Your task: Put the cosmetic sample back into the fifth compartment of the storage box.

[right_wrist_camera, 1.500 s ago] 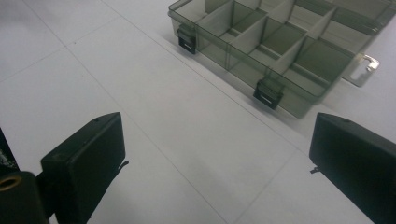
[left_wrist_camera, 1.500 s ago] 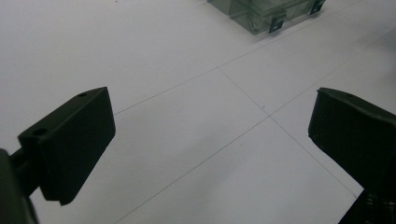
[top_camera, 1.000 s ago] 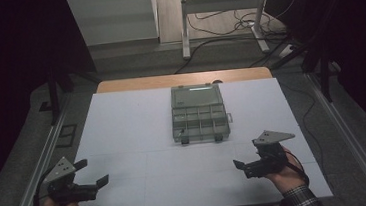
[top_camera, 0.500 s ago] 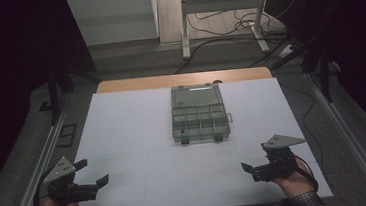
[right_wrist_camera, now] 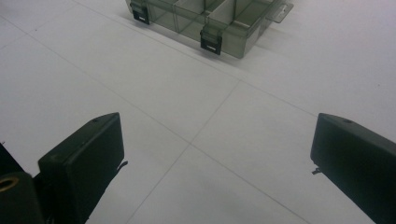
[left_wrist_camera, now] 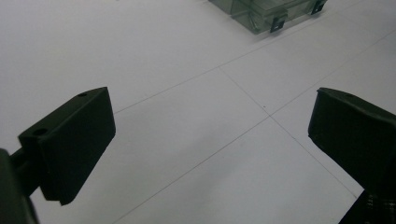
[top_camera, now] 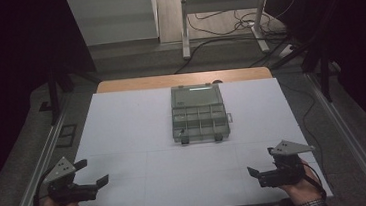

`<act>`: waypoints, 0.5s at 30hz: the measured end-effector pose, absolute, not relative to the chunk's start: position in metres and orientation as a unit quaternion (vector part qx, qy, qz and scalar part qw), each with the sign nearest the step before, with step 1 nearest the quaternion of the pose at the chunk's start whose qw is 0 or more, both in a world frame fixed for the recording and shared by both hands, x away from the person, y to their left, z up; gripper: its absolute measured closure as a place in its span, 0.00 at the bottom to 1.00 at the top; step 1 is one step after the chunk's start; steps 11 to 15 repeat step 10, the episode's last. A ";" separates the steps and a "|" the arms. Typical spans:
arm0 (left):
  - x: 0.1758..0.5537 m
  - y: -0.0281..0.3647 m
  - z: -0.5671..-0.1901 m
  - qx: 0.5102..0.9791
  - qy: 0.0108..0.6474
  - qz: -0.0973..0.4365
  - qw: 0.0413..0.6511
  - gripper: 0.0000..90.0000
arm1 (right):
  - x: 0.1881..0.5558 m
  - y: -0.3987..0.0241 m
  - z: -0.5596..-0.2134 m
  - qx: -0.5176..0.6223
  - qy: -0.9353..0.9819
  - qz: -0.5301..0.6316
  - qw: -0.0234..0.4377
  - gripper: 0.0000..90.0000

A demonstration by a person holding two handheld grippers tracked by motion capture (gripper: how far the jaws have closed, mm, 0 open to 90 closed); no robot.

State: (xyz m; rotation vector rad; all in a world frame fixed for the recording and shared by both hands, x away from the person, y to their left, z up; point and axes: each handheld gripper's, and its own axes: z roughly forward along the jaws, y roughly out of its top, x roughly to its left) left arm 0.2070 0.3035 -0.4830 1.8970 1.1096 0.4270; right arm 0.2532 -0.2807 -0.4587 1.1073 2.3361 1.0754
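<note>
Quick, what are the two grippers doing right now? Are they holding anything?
Left gripper: open, holding nothing, above the white table.
Right gripper: open, holding nothing, well short of the compartment box.

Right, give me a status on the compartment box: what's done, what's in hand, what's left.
Done: nothing visible yet. The compartment box sits shut at the table's middle, both front latches down. In hand: nothing. The left gripper and right gripper hover open near the table's near edge, fingers spread, well short of the box. Left: likely reaching in and working the latches, so practically the whole job.
</note>
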 end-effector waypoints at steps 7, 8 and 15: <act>0.207 0.304 -0.483 0.762 0.446 0.172 0.436 0.02 | 0.250 -0.284 -0.460 0.397 0.820 0.376 0.167 0.03; 0.207 0.303 -0.483 0.762 0.446 0.172 0.436 0.02 | 0.250 -0.285 -0.460 0.397 0.821 0.374 0.167 0.03; 0.208 0.303 -0.483 0.763 0.446 0.172 0.435 0.02 | 0.250 -0.284 -0.460 0.396 0.823 0.372 0.168 0.03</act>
